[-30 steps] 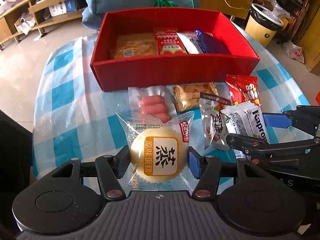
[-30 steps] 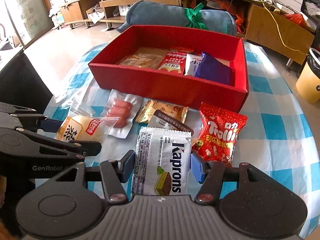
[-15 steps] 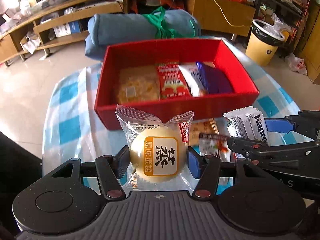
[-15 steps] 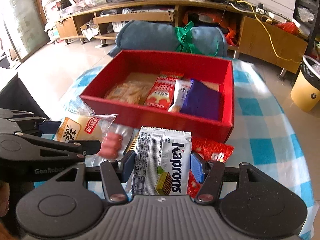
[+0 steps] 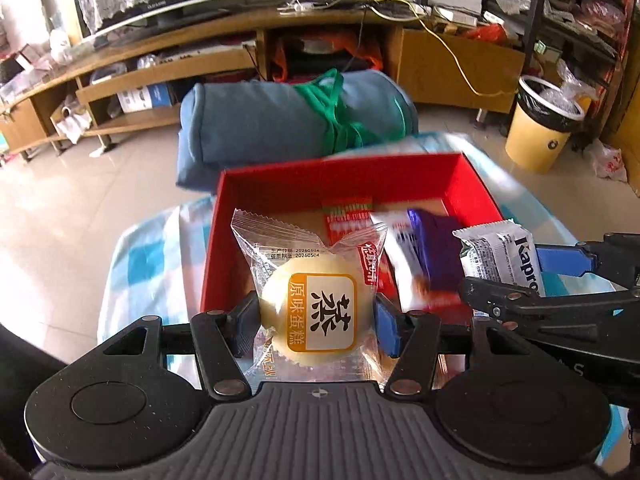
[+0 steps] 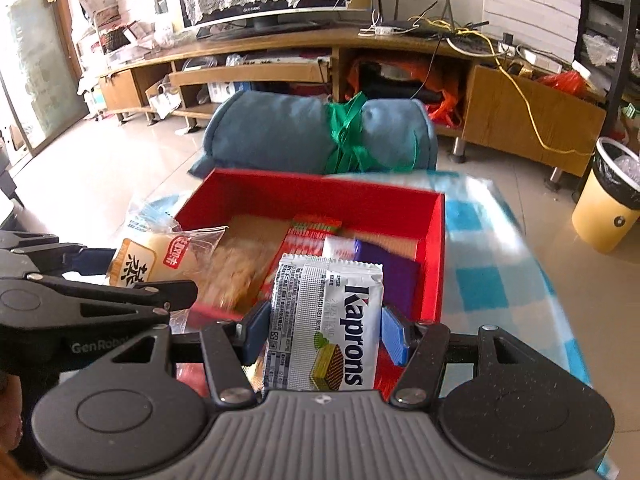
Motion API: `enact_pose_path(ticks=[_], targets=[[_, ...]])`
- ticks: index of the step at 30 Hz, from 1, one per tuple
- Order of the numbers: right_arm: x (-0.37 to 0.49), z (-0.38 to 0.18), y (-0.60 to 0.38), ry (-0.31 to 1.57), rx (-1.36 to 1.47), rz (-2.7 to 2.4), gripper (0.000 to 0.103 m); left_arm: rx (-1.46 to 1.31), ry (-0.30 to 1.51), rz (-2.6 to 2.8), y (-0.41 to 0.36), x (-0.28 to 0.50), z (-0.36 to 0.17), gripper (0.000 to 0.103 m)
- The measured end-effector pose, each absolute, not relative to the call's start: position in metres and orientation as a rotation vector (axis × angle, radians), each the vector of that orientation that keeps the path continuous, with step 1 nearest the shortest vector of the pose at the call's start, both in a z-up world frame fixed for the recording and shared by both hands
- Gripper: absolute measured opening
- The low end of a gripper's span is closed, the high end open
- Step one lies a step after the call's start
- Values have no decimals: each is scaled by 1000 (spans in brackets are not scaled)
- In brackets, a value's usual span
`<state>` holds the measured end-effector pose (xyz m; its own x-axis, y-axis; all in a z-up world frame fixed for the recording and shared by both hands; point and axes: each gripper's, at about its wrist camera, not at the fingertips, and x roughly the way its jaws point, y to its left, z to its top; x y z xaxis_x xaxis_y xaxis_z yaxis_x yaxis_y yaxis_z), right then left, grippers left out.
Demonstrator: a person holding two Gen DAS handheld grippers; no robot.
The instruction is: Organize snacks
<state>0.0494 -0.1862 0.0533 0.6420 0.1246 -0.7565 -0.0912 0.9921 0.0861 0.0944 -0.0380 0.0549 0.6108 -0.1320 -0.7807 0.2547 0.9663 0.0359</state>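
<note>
My left gripper [image 5: 316, 328] is shut on a round yellow steamed cake in a clear wrapper [image 5: 320, 312], held above the near wall of the red box [image 5: 276, 184]. My right gripper [image 6: 324, 334] is shut on a white Kaprons wafer pack [image 6: 332, 320], also over the box's near side. Each gripper shows in the other's view: the wafer pack [image 5: 500, 256] at the right, the cake [image 6: 160, 260] at the left. Inside the red box [image 6: 312, 192] lie a pale cracker pack [image 6: 236, 264], a red-striped pack [image 5: 348, 216], a white pack and a purple pack [image 6: 388, 276].
The box stands on a blue-and-white checked tablecloth [image 6: 488, 280]. A rolled blue blanket tied with green cord [image 5: 292, 120] lies just behind the box. A yellow bin [image 5: 540, 128] stands on the floor at the right, wooden shelving along the back.
Both grippers rose and moved forward with their packs, from above the loose snacks in front of the box to over its near side. The snacks on the cloth have dropped out of view.
</note>
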Motion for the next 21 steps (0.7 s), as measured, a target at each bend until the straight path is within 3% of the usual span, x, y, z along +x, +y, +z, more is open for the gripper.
enact_pose_path(ticks=[21], targets=[[144,7,-197,936,-13,85,53,122,983,-135,-53,182,13,64]])
